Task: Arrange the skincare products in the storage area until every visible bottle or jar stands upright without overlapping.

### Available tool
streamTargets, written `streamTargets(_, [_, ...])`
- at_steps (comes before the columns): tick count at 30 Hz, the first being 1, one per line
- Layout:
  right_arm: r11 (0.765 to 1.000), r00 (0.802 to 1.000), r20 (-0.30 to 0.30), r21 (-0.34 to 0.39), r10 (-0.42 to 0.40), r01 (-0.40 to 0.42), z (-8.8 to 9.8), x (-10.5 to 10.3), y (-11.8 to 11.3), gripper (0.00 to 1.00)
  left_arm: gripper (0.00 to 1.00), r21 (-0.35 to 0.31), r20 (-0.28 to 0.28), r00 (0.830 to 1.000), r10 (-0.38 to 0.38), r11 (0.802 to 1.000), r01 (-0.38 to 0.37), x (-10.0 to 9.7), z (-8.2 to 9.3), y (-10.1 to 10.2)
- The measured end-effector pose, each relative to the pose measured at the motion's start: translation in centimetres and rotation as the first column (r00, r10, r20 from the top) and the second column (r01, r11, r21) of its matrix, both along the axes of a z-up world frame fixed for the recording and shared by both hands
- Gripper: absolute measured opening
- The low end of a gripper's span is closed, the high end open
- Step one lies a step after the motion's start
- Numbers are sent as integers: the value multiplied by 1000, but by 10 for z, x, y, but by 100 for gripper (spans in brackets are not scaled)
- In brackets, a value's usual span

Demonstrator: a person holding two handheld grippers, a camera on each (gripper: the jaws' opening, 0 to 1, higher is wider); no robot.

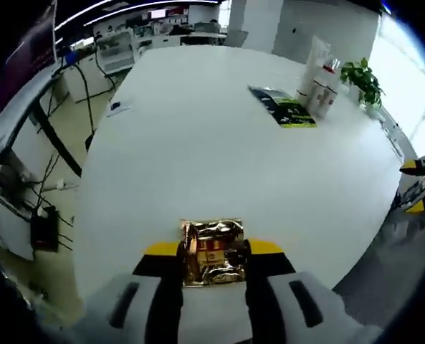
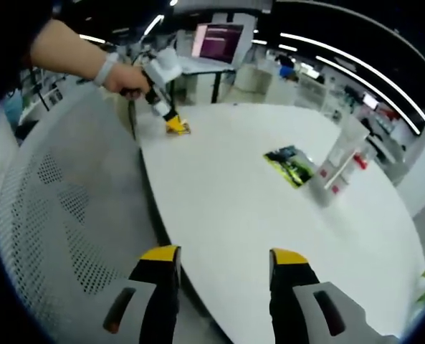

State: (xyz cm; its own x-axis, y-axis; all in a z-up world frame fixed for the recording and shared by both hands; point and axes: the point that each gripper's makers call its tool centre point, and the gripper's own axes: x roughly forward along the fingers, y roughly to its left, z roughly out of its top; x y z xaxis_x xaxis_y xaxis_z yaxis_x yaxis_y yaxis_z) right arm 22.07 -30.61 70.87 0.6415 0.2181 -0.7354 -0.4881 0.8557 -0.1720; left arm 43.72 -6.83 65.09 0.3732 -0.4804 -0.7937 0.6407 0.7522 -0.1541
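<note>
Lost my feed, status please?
Left tool shut on gold packet at table edge. Right tool open, empty. Bottles upright far side. Path clear.

A broad white table [image 1: 198, 150] carries everything. Far across it, in the left gripper view, a dark green packet [image 1: 284, 107] lies flat, and just beside it stand pale tubes and bottles [image 1: 320, 82] — upright, close together. A plant [image 1: 363, 80] sits near them at the edge. At the near edge lies a gold foil packet [image 1: 213, 252].
</note>
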Motion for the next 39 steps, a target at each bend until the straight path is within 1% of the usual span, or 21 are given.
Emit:
streamTargets(2, [1000,1000,7,0,-2,2,1,1,0,52,28,2,13,1000,-11,1000,11,-3,3,-2])
streamTargets(7, [1000,1000,17,0,2,-2,3,1,1,52,27,-52,42,999,-10,999,12,-6,23,-14])
streamTargets(8, [1000,1000,18,-1,3,-3,4,1,2,52,27,-69,57,998,-17,997,20,-9,33,-20])
streamTargets(12, [1000,1000,17,2,8,-8,4,1,3,52,25,-108,109,993,-32,993,44,-12,55,-35])
streamTargets(17, [997,998,4,34,67,-67,3,-2,17,53,24,-159,160,987,-6,987,32,-18,79,-49])
streamTargets(18, [996,997,2,42,78,-78,4,-3,20,53,24,-167,157,988,5,986,22,-14,78,-49])
streamTargets(20, [993,995,-3,57,104,-103,4,-4,26,53,24,-196,149,988,31,981,-1,-22,86,-54])
streamTargets(21, [992,994,-5,56,111,-110,4,-5,27,53,24,-220,149,989,27,975,6,-28,92,-60])
streamTargets(24, [991,994,8,78,108,-108,8,-3,29,53,26,-236,154,988,23,972,14,-40,100,-70])
streamTargets(26, [991,995,12,98,95,-96,11,-2,28,54,26,-268,145,989,35,963,5,-49,107,-76])
streamTargets(27, [988,996,23,127,85,-87,15,0,29,54,26,-298,148,988,47,955,0,-54,112,-81])
streamTargets(29, [979,996,63,189,69,-80,25,3,32,54,26,-315,156,986,51,949,1,-63,116,-86])
streamTargets(31, [974,997,55,219,47,-58,27,3,30,54,27,-321,175,983,47,947,12,-71,120,-89])
streamTargets(32, [962,997,69,267,29,-46,32,5,32,54,27,-318,216,976,42,948,29,-77,125,-91])
streamTargets(33, [952,997,76,304,9,-31,36,8,33,54,27,-305,274,961,45,951,42,-79,130,-92])
streamTargets(34, [933,998,68,361,-14,-11,40,9,34,55,28,-296,295,955,32,953,59,-83,131,-94])
streamTargets(35, [923,997,66,385,-33,5,42,10,34,56,28,-263,352,936,-13,958,112,-91,134,-98])
streamTargets(36, [917,995,82,399,-51,14,46,13,31,56,28,-230,388,920,-53,961,153,-99,135,-101])
streamTargets(37, [909,996,77,416,-45,9,47,12,33,55,28,-208,417,906,-76,962,176,-104,136,-104])
streamTargets(38, [883,998,57,470,-40,9,50,11,39,53,28,-203,424,902,-78,963,179,-110,136,-106])
streamTargets(39, [866,999,33,499,-28,8,50,8,42,50,28,-206,425,901,-86,960,188,-118,137,-112])
